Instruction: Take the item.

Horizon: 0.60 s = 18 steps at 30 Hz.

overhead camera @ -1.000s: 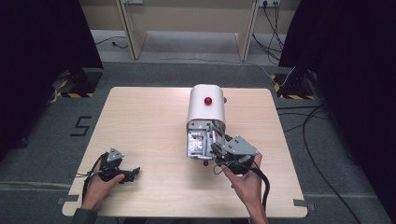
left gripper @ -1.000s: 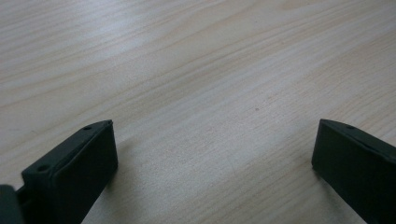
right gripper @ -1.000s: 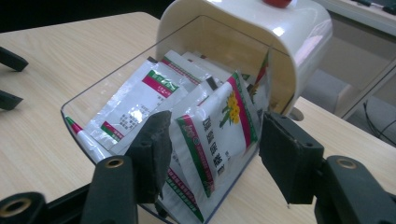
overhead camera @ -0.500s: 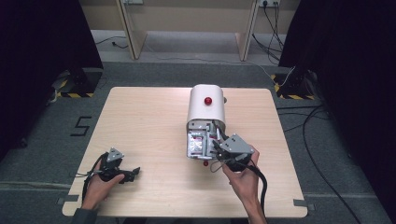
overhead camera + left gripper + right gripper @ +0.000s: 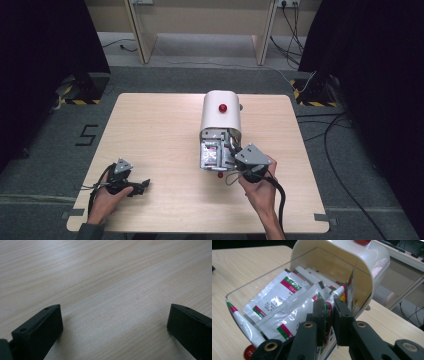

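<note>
My right gripper (image 5: pixel 328 312) is at the open front of the cream container (image 5: pixel 220 116) sitting mid-table, and its jaws are pinched together on one of the silver sachets (image 5: pixel 325 305), the kind with red and green printing. In the right gripper view that packet stands on edge between the two black jaws, just inside the clear front tray (image 5: pixel 249 285) of the container. More of the same sachets (image 5: pixel 273 296) lie flat and overlapping in the tray behind it, some running back under the cream hood. There's a red knob (image 5: pixel 222 107) on top of the hood and a small red ball (image 5: pixel 249 352) at the lower front corner of the tray, touching the table or close to it, hard to say which.

From the high view my right hand (image 5: pixel 260 192) comes in from the bottom edge with the gripper pointed up and left into the container's mouth, cable (image 5: pixel 280 197) trailing back along my forearm.

My left gripper (image 5: pixel 142 186) is well apart from all that, resting low near the front left part of the wooden table (image 5: pixel 150 130) in my left hand (image 5: pixel 102 202). Its jaws are spread wide with nothing between them, just bare wood grain in the left gripper view
</note>
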### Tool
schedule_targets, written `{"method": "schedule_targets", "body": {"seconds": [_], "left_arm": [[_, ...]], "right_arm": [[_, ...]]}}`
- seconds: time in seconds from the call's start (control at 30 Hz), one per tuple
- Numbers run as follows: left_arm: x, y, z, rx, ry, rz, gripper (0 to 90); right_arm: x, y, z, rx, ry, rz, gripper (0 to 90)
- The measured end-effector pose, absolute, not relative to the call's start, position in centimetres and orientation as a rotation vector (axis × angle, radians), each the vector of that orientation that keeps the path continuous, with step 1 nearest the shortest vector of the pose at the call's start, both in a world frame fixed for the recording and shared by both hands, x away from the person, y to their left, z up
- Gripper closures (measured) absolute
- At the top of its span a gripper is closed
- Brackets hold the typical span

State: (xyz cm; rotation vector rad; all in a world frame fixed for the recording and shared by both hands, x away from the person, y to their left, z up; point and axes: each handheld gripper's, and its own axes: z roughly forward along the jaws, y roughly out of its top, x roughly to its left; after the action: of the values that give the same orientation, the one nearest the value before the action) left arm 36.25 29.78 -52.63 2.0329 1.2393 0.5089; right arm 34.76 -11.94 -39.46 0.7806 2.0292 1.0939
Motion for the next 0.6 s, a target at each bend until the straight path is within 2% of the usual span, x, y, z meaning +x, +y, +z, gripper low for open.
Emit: {"method": "schedule_targets", "body": {"seconds": [0.6], "left_arm": [[36.2, 29.8, -52.6, 2.033, 1.239, 0.509, 0.0]], "right_arm": [[33.3, -13.0, -37.8, 0.761, 2.002, 1.232, 84.7]]}}
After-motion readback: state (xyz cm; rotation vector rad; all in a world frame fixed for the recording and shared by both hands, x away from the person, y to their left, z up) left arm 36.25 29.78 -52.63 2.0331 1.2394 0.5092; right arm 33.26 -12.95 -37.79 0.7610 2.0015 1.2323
